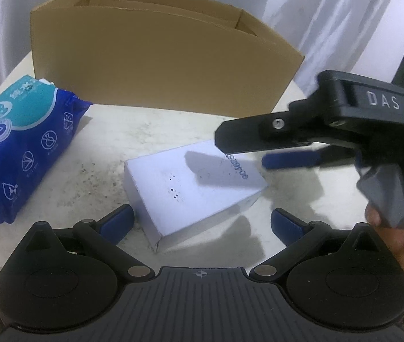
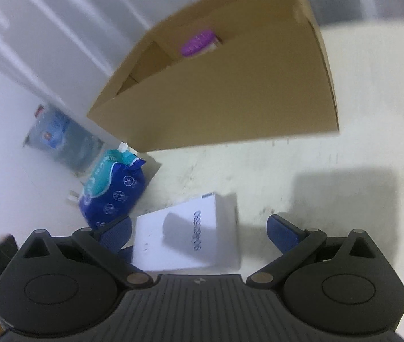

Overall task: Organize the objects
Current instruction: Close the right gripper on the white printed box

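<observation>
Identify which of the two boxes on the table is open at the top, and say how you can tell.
The brown cardboard box is open: its top has no lid and a purple item shows inside. The small white box lies closed on the table.

Wipes pack (image 1: 22, 142) left of small box (image 1: 193, 191), carton (image 1: 159, 57) behind

left gripper (image 1: 202, 222) fingers spread wide; right gripper (image 2: 200, 230) fingers spread, hand-held.
</observation>
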Available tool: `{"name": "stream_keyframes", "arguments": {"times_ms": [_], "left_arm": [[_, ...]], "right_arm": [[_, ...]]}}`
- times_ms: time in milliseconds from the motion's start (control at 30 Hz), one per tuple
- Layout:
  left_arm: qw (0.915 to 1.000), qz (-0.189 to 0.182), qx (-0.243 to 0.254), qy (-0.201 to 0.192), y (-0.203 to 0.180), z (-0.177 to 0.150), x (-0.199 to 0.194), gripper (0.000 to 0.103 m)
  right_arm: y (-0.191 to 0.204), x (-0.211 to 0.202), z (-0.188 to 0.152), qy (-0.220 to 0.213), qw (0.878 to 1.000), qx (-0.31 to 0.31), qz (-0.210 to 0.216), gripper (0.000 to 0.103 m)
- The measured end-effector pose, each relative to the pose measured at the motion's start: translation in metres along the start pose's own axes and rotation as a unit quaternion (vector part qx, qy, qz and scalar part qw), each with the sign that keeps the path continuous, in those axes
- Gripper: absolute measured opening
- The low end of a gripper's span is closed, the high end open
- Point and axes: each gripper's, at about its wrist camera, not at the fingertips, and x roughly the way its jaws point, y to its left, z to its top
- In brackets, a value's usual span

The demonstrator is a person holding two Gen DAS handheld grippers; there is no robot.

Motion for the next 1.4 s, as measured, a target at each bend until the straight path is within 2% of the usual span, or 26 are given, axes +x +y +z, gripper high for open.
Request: {"name": "stream_keyframes", "arguments": {"times_ms": [100, 133, 167, 300, 467, 633, 767, 867, 1000, 1167, 1400], "left_arm": [[0.9998, 0.015, 0.013, -0.003, -0.006, -0.002, 0.001, 0.097], [0.9997, 0.019, 0.016, -0.005, -0.007, -0.002, 0.001, 0.096], [0.9995, 0.024, 0.017, -0.006, -0.008, -0.002, 0.001, 0.094], [0.9987, 0.044, 0.024, -0.007, -0.011, 0.000, 0.003, 0.084], [0.9981, 0.059, 0.018, -0.005, -0.011, 0.004, 0.001, 0.076], [0.9987, 0.050, 0.004, -0.001, -0.013, 0.002, -0.006, 0.073], [0.9989, 0.043, 0.019, 0.004, -0.024, -0.003, -0.007, 0.072], [0.9977, 0.054, 0.040, 0.006, -0.030, -0.005, -0.005, 0.074], [0.9971, 0.062, 0.044, 0.009, -0.030, -0.006, -0.003, 0.080], [0.9947, 0.082, 0.061, 0.012, -0.033, -0.003, 0.004, 0.081], [0.9945, 0.089, 0.056, 0.002, -0.033, 0.001, 0.007, 0.072]], "right_arm": [[0.006, 0.001, 0.000, -0.004, 0.999, -0.035, -0.023, 0.095], [0.006, 0.001, -0.001, -0.003, 0.999, -0.036, -0.024, 0.089], [0.006, 0.001, -0.002, -0.002, 0.999, -0.036, -0.023, 0.084], [0.005, 0.000, -0.007, -0.001, 1.000, -0.023, -0.018, 0.076], [-0.001, 0.006, -0.014, 0.022, 1.000, -0.002, -0.001, 0.059], [-0.002, 0.002, -0.013, 0.012, 1.000, 0.001, -0.004, 0.059], [-0.008, 0.000, -0.012, 0.010, 1.000, 0.006, -0.008, 0.059], [-0.012, -0.003, -0.014, 0.008, 1.000, 0.014, -0.006, 0.058], [-0.012, -0.004, -0.015, 0.001, 1.000, 0.017, -0.009, 0.058], [-0.012, -0.005, -0.018, -0.002, 1.000, 0.017, -0.009, 0.058], [-0.014, -0.006, -0.021, -0.007, 1.000, 0.017, -0.004, 0.058]]}}
